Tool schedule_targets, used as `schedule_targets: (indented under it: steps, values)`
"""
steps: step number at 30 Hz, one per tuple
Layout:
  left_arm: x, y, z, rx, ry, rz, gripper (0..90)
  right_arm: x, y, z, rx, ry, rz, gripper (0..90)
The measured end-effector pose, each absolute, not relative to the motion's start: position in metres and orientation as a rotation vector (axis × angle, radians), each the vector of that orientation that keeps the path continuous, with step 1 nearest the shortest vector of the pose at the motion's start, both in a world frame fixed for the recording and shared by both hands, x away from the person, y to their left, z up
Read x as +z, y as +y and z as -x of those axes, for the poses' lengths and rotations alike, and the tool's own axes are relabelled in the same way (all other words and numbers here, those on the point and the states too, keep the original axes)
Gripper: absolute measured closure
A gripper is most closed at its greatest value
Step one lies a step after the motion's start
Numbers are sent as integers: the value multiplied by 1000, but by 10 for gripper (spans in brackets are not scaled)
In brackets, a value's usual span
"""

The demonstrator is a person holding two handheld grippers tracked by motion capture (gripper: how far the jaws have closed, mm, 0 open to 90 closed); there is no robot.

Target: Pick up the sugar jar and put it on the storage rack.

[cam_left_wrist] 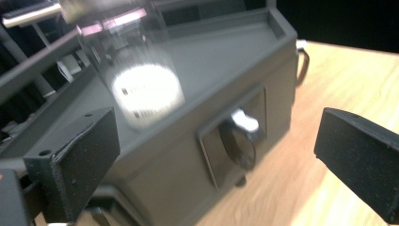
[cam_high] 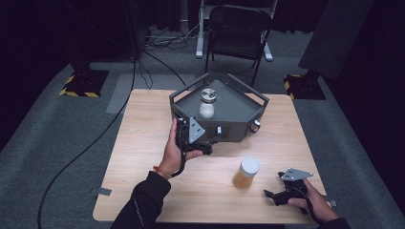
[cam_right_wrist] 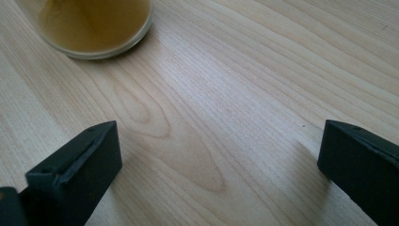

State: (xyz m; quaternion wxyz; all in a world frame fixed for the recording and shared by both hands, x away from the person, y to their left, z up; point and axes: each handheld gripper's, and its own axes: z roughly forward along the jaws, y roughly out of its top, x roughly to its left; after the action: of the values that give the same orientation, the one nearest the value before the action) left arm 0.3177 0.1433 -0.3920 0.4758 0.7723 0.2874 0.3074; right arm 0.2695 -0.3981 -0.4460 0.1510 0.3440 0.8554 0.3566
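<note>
One jar [cam_high: 207,103], the one with pale contents, already stands upright on the dark grey tray [cam_high: 241,102], toward the tray's left half. A second jar [cam_high: 246,173], with a white lid and amber contents, is on the table [cam_high: 143,143] in front of the tray, well short of its front wall. So judge the work as about half done: if both jars belong on the tray, the amber one has yet to be picked up and carried there.

Your left gripper [cam_high: 193,138] sits just at the tray's front-left corner, its fingers [cam_left_wrist: 75,160] spread wide and holding nothing. In the left gripper view the pale jar [cam_left_wrist: 141,89] stands on the tray beyond the wall, up and between the fingers but clear of them, and the small knob [cam_left_wrist: 240,136] on the tray's front face lies in the gap between them.

Your right gripper [cam_high: 286,188] rests low near the table's front edge, on the side of the amber jar away from the tray's left corner, near it but apart. Its fingers [cam_right_wrist: 75,169] are also spread wide and empty. In the right gripper view the amber jar [cam_right_wrist: 94,28] shows only its base, ahead of the fingers and off toward the left one, not between them. To take it you would need to swing toward it until the jar stands centred in the gap before you squeeze.
</note>
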Motion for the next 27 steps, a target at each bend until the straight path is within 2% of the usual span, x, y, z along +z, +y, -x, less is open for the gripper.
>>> schedule_targets:
  steps: [27]
  values:
    - [-415, 161, -289, 687, 641, -2028, 6, -446, -398, -270, 1023, 2458, -986, 0]
